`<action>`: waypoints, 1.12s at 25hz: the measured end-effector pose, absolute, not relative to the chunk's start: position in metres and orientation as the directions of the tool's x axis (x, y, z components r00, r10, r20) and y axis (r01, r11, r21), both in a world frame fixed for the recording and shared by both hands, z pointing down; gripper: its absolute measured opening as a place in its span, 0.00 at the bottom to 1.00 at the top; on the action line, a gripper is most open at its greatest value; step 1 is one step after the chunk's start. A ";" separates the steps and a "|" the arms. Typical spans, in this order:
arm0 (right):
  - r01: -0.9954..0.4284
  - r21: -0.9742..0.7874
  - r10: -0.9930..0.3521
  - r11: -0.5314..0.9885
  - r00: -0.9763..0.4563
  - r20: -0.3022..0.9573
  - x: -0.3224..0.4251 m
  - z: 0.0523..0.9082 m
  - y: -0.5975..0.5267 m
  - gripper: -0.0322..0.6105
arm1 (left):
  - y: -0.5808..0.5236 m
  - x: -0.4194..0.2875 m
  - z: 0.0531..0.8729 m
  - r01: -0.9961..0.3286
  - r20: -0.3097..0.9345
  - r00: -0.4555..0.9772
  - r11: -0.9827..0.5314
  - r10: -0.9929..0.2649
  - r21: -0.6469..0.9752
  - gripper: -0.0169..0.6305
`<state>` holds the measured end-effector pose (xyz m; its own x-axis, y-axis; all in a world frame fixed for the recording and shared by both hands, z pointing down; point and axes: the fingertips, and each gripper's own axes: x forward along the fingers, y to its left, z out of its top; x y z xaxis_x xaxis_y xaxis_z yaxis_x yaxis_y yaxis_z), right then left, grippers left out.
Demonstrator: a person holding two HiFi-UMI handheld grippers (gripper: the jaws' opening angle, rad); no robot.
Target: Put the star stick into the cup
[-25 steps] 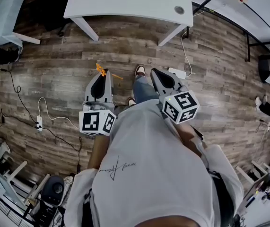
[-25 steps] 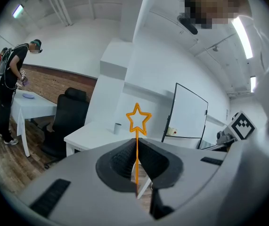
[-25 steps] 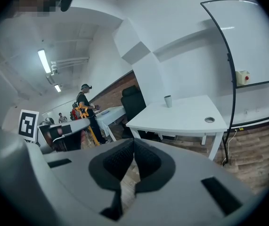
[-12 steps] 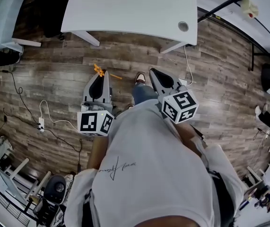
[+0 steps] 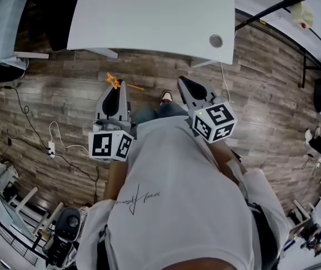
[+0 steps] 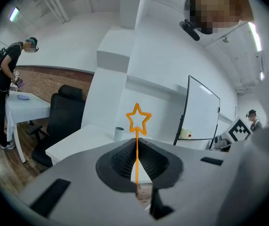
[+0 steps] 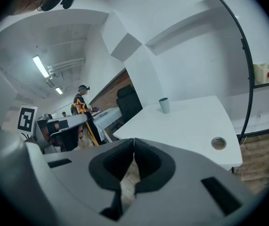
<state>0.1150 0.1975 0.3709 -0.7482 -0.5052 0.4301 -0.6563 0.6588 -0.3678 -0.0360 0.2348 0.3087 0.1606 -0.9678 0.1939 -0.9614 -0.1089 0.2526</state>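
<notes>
Brightest thing on my feed is the thin orange star-topped stick (image 6: 137, 121), the same orange from the outlined star all the way down. My left gripper (image 6: 136, 145) and right gripper (image 7: 134, 147) both have light grey shells with black ribbed pads (image 6: 120, 161). The white marker cube (image 5: 111, 145) on the left one carries black square patterns. The big flat-topped table (image 5: 154, 16) is plain white, and the small tapered cup (image 7: 164, 105) on it is grey. The plank floor (image 5: 64, 94) is streaky grey-brown wood grain. The swivel office chair (image 6: 64, 114) is black, and the cotton T-shirt (image 5: 177, 207) is white with a small dark script print.
</notes>
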 end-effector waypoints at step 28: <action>-0.675 -0.313 -0.536 0.668 -0.728 0.427 0.072 0.362 0.094 0.06 | 0.101 -0.069 0.299 -0.948 0.148 0.248 -0.208 -0.957 0.243 0.05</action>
<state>0.0724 0.0943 0.3617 -0.7282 -0.5359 0.4273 -0.6753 0.6677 -0.3134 -0.0691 0.1008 0.2992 0.2478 -0.9574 0.1485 -0.9476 -0.2076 0.2430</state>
